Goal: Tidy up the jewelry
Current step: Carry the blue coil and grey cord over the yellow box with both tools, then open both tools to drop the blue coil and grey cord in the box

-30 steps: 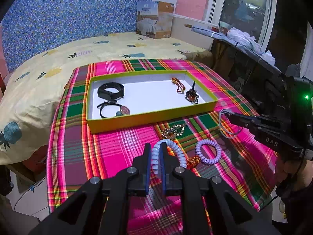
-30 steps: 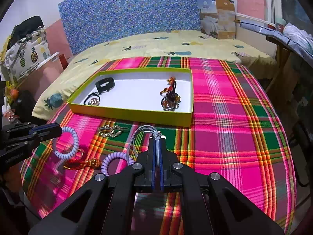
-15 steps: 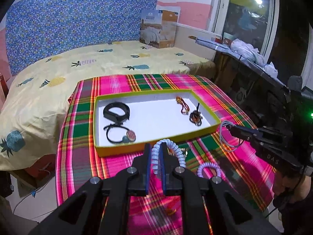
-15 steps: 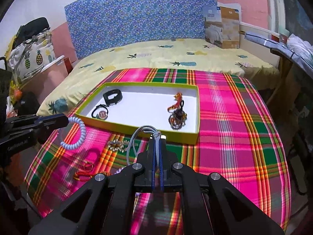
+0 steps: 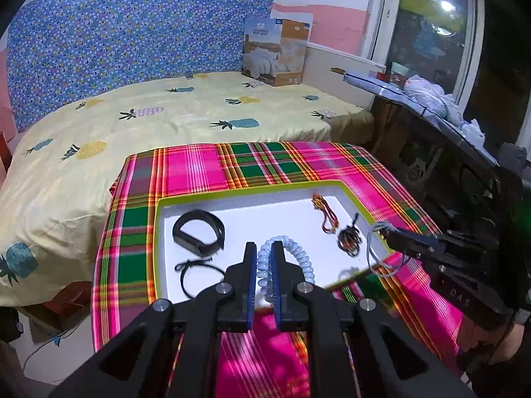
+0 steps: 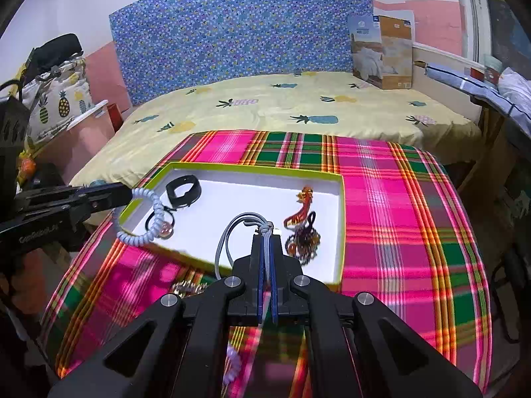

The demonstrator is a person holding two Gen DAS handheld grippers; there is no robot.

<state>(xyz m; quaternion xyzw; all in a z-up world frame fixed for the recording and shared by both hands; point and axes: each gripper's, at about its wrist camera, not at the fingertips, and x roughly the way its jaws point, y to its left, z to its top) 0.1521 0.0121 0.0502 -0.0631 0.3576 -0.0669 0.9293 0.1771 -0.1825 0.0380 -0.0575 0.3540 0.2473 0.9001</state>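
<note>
Your left gripper (image 5: 264, 258) pinches a pale-blue spiral hair tie (image 5: 295, 258); your right gripper (image 6: 265, 248), pressed together, pinches a grey cord loop (image 6: 229, 235) above the yellow-rimmed tray (image 6: 341, 229).

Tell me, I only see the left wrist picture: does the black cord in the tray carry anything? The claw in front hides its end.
Observer: Yes. The right wrist view shows a round pinkish pendant on the black cord, lying inside the tray.
Visitor: What is the blurred thing just outside the tray's near wall?
Observer: A gold brooch, lying on the plaid cloth.
Visitor: Anything else out there?
Observer: A lilac spiral tie lies nearer still, partly hidden under the right claw.
</note>
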